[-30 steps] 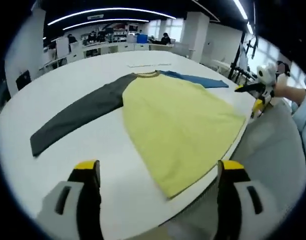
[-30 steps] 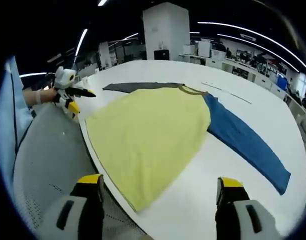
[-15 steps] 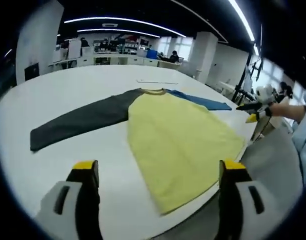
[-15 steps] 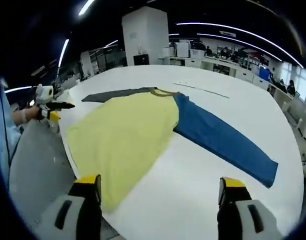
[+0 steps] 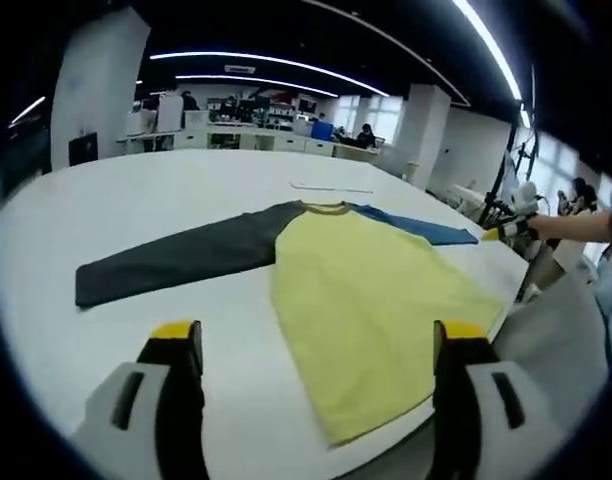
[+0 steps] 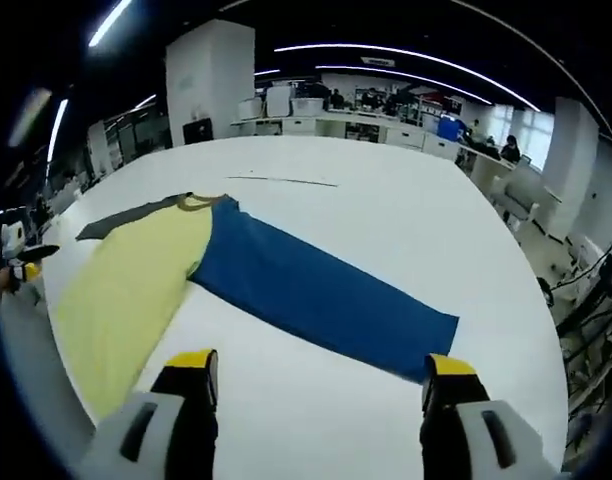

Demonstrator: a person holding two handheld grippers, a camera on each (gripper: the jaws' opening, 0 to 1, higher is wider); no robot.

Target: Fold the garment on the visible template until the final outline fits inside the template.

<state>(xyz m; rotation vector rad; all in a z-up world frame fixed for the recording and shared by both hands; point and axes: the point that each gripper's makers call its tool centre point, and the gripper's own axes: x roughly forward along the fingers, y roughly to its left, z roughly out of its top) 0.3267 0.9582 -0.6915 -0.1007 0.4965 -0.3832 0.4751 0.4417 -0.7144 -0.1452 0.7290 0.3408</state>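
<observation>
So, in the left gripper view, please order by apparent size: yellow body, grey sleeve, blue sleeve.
1. Yellow body, largest.
2. Grey sleeve.
3. Blue sleeve, smallest; it lies farther away and partly hidden, so this is unsure.

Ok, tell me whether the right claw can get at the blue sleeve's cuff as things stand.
Probably yes. The right claw is open and aimed at the blue sleeve, whose cuff end lies flat on the white table just beyond the jaws. Nothing lies between them.
</observation>
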